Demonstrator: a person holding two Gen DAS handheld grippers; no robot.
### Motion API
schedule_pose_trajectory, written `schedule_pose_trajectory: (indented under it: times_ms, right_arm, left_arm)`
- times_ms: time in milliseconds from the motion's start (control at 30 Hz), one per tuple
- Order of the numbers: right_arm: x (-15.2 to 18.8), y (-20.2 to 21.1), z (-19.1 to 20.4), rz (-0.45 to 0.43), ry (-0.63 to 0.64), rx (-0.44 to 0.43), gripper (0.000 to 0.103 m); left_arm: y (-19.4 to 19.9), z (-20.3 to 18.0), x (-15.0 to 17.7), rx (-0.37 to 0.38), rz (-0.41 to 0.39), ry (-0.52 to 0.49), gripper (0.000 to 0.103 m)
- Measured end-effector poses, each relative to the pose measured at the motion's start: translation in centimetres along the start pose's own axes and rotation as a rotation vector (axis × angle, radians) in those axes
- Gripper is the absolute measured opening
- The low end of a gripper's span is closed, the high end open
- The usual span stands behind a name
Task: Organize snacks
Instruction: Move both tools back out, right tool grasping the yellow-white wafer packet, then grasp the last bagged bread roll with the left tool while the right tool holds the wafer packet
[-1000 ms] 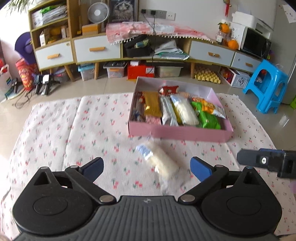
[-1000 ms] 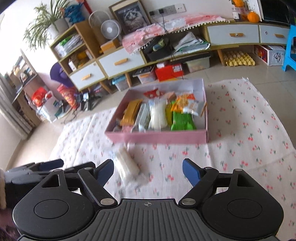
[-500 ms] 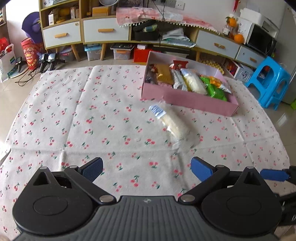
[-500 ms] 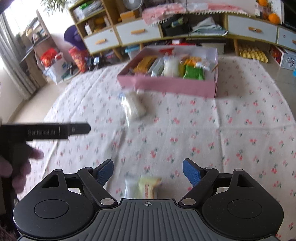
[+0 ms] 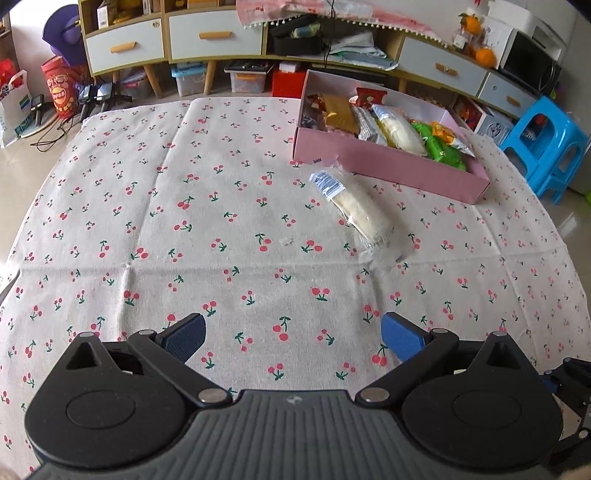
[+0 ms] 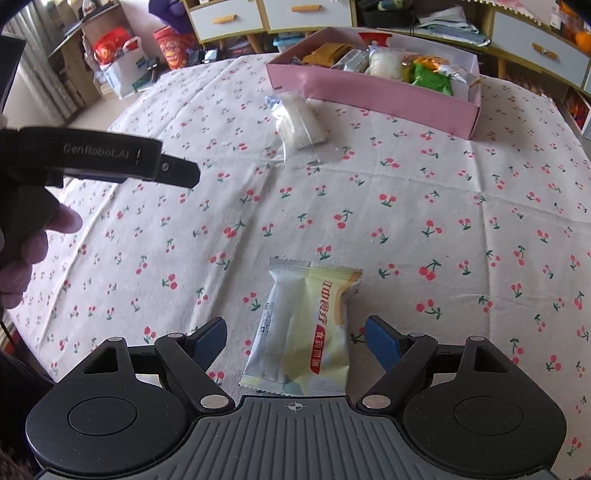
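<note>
A pink box (image 5: 388,162) (image 6: 369,92) filled with several wrapped snacks sits at the far right of the cherry-print cloth (image 5: 184,221). A clear-wrapped white roll (image 5: 358,210) (image 6: 297,120) lies on the cloth just in front of the box. A pale yellow and white snack packet (image 6: 306,328) lies flat between the fingers of my right gripper (image 6: 295,341), which is open and not touching it. My left gripper (image 5: 293,338) is open over bare cloth, well short of the roll. In the right wrist view the left gripper's body (image 6: 110,158) shows at the left, held by a hand (image 6: 26,254).
Beyond the cloth stand low cabinets with drawers (image 5: 207,33), storage bins and a red bag (image 5: 61,86). A blue plastic stool (image 5: 546,144) stands at the right beside the cloth. Cables and small stands (image 5: 92,98) lie on the floor at the far left.
Both grippers pulled back from the box and dipped lower over the cloth. The yellow and white packet came into the right wrist view and now lies between the right fingers.
</note>
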State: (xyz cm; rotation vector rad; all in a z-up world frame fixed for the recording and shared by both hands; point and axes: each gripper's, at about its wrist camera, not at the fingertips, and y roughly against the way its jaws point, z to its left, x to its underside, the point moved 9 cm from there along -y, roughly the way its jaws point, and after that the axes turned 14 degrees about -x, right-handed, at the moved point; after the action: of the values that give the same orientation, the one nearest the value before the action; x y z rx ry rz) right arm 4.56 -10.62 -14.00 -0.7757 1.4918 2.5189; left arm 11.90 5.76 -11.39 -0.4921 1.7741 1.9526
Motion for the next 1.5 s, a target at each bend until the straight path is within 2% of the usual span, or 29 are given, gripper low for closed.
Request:
schedule_pose_trajectory:
  times_ms: [167, 200, 267, 433, 667, 900, 1233, 1300, 1400, 1467, 1500]
  right_arm:
    - [0.5, -0.8, 0.4, 0.027, 0.036, 0.033, 0.080]
    - [0.5, -0.9, 0.4, 0.027, 0.056, 0.047, 0.077]
    - [0.7, -0.9, 0.7, 0.033, 0.104, 0.086, 0.061]
    - [0.4, -0.7, 0.5, 0.034, 0.100, 0.085, 0.054]
    - [-0.8, -0.1, -2.5, 0.010, 0.002, 0.121, 0.052]
    - [-2.0, 1.2, -6.2, -0.032, -0.115, 0.143, 0.052]
    - [-3.8, 2.4, -7.9, -0.058, -0.185, 0.128, 0.052]
    - [-4.2, 2.4, -8.1, -0.063, -0.191, 0.129, 0.052]
    - [-4.6, 2.5, -8.3, -0.068, -0.200, 0.132, 0.052]
    - [-4.8, 2.5, -8.5, -0.071, -0.208, 0.132, 0.052]
    - [-4.9, 2.5, -8.6, -0.072, -0.210, 0.134, 0.052]
  left_arm:
    - [-0.2, -0.1, -0.1, -0.005, 0.007, 0.005, 0.101]
    - [-0.3, -0.1, -0.1, -0.006, 0.009, 0.009, 0.101]
    - [-0.5, -0.2, -0.3, -0.010, 0.012, 0.021, 0.101]
    - [-1.3, -0.9, -0.9, -0.025, 0.013, 0.067, 0.101]
    - [-3.1, -3.5, -2.5, -0.046, 0.000, 0.115, 0.099]
    - [-4.9, -4.7, -3.5, -0.105, -0.007, 0.193, 0.097]
    - [-5.5, -4.9, -4.8, -0.176, -0.084, 0.222, 0.099]
    - [-5.4, -5.0, -4.9, -0.181, -0.089, 0.227, 0.095]
    - [-5.1, -5.5, -5.1, -0.171, -0.106, 0.216, 0.080]
    - [-4.7, -5.9, -5.2, -0.155, -0.116, 0.194, 0.064]
    - [-4.8, -6.1, -5.3, -0.146, -0.120, 0.181, 0.059]
